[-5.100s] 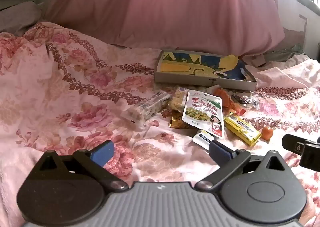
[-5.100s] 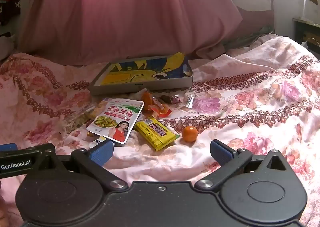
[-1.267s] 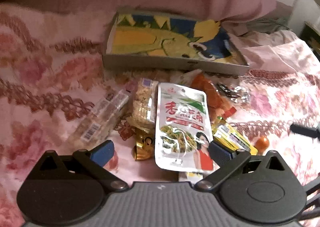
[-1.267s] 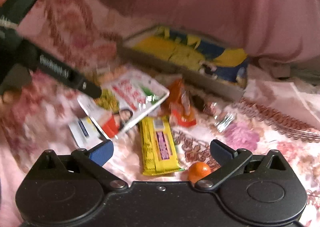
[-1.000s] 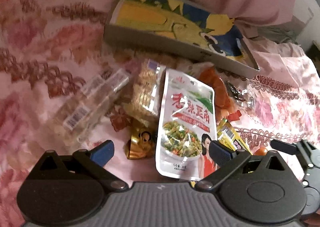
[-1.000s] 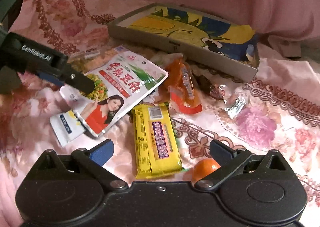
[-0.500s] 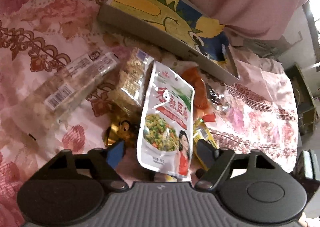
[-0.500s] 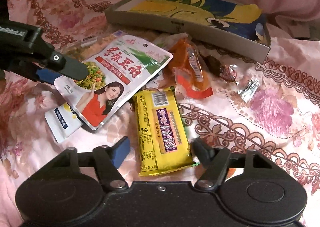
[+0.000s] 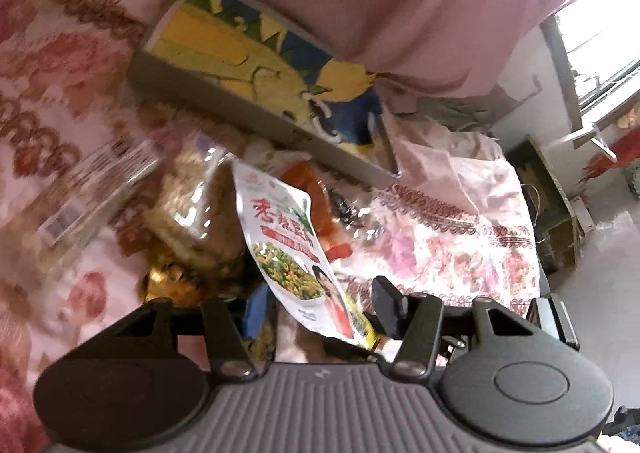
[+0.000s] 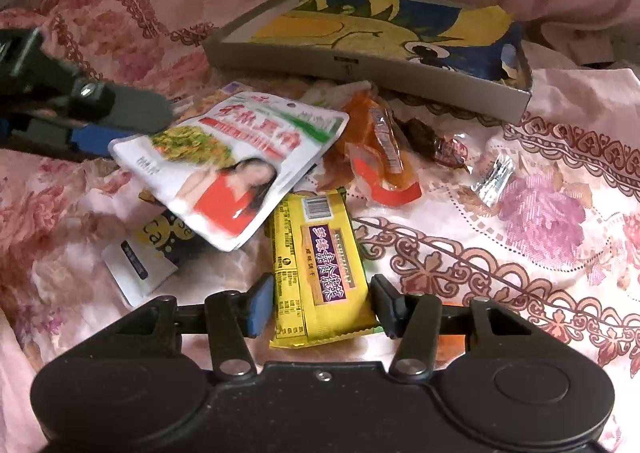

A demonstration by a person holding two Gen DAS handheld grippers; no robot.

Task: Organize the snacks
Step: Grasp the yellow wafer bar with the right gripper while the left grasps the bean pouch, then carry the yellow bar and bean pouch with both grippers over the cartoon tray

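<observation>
Closing, left tongs (image 9: pixel 316 311) lift the white pouch (image 9: pixel 292 249), right tongs (image 10: pixel 320 309) straddle the yellow packet (image 10: pixel 320 265); tray (image 10: pixel 360 65) empty.

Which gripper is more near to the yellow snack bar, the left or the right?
Right. The right gripper has the yellow snack bar between its closing jaws. The left gripper is farther off, at the white pouch on its other side.

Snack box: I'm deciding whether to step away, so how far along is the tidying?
Done: nothing yet; the box shows only its printed lining. In hand: the left claw is closing on the white pouch, which is tipped up off the bedspread; the right claw is closing around the yellow packet, lying flat. Left: the orange packet, wrapped candies and everything else loose.
</observation>
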